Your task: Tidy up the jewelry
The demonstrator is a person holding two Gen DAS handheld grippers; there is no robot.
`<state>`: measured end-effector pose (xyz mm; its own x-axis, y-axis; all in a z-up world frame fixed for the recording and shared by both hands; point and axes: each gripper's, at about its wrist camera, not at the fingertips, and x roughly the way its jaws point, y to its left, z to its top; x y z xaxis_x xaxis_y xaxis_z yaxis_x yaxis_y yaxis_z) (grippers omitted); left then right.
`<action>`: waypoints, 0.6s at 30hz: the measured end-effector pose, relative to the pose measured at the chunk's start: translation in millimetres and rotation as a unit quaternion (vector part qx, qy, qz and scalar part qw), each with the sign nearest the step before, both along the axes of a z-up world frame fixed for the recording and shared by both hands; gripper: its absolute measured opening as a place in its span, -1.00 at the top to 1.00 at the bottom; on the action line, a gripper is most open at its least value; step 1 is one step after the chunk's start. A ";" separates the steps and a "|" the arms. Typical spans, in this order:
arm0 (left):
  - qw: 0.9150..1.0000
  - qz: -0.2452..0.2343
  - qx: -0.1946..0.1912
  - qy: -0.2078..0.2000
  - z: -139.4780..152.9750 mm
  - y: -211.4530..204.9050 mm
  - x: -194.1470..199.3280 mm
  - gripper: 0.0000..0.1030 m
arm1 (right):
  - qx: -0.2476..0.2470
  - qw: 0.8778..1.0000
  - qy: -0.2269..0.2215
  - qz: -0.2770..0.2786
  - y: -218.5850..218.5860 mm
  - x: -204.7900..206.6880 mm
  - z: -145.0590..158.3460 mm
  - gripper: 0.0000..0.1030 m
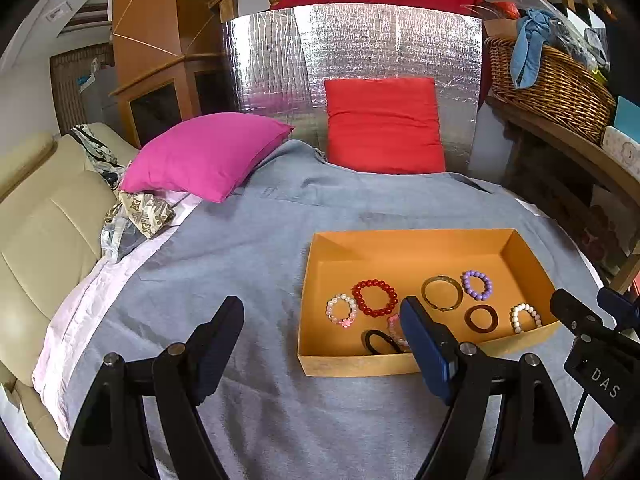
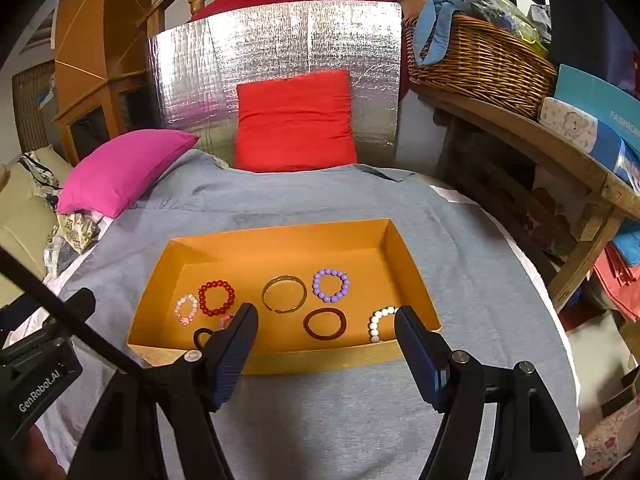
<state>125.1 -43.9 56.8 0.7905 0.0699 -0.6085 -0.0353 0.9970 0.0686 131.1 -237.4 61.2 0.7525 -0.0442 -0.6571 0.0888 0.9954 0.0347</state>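
Note:
An orange box [image 1: 400, 240] [image 2: 280, 236] sits on the grey cloth. Inside lie a red bead bracelet [image 1: 375, 298] [image 2: 216, 297], a pink-white bead bracelet [image 1: 341, 311] [image 2: 186, 309], a gold bangle [image 1: 441, 293] [image 2: 284, 294], a purple bead bracelet [image 1: 477, 285] [image 2: 331, 285], a brown ring [image 1: 481, 318] [image 2: 325, 323], a white bead bracelet [image 1: 525, 317] [image 2: 380, 322] and a black hair tie [image 1: 380, 341] [image 2: 201, 337]. My left gripper [image 1: 322, 320] is open and empty, near the box's front left. My right gripper [image 2: 326, 324] is open and empty, above the box's front wall.
A magenta pillow [image 1: 204, 156] [image 2: 120, 170] and a red pillow [image 1: 384, 124] [image 2: 294, 120] lie at the back before a silver foil panel [image 1: 352, 40]. A wicker basket [image 2: 476, 60] stands on a wooden shelf to the right. A beige sofa [image 1: 44, 220] is left.

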 end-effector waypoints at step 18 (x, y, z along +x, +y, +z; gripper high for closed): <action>1.000 -0.002 -0.011 0.008 -3.9 2.0 9.6 -0.57 | 0.005 1.000 0.008 0.001 5.4 8.7 -6.0 -0.44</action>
<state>134.7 -41.8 52.9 0.7807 0.0533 -0.6227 -0.0309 0.9984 0.0467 139.8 -232.0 55.3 0.7413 -0.0359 -0.6702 0.0869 0.9953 0.0429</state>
